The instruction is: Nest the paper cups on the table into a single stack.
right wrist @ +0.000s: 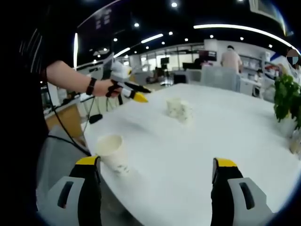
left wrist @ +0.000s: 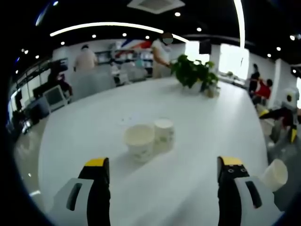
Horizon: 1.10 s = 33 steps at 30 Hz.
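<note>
An open-plan office: desks with monitors, shelving, ceiling strip lights and people working beyond a white table.

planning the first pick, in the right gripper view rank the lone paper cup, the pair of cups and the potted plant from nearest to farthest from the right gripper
1. lone paper cup, just ahead of the left finger, near the table edge.
2. pair of cups, mid-table, touching each other.
3. potted plant, far right side of the table.
</note>
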### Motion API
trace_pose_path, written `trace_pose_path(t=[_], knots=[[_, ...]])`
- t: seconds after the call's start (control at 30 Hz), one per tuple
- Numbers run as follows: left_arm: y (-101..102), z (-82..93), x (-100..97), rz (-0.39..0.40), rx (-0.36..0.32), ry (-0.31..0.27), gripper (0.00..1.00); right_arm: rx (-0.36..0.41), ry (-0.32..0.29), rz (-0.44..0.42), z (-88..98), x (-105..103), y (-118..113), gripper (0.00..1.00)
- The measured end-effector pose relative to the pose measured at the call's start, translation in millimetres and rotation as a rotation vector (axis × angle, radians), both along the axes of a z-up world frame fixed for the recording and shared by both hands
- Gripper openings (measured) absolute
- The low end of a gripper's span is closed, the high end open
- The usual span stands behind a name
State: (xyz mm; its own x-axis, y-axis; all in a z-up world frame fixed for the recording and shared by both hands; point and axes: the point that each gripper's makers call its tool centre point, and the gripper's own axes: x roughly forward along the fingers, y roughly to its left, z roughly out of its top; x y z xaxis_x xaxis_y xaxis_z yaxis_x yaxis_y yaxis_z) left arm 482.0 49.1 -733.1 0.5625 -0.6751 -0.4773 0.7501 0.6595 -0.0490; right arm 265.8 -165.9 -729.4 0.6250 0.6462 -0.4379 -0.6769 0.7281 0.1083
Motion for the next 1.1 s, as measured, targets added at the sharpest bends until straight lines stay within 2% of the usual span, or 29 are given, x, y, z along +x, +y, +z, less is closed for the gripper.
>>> trace_pose_path(t=[1.1], knots=[[-1, -25.1, 32.9, 0.029, -0.024, 0.011, 0.92, -0.001, 0.053, 0.003, -7.1, -4, 5, 0.96]])
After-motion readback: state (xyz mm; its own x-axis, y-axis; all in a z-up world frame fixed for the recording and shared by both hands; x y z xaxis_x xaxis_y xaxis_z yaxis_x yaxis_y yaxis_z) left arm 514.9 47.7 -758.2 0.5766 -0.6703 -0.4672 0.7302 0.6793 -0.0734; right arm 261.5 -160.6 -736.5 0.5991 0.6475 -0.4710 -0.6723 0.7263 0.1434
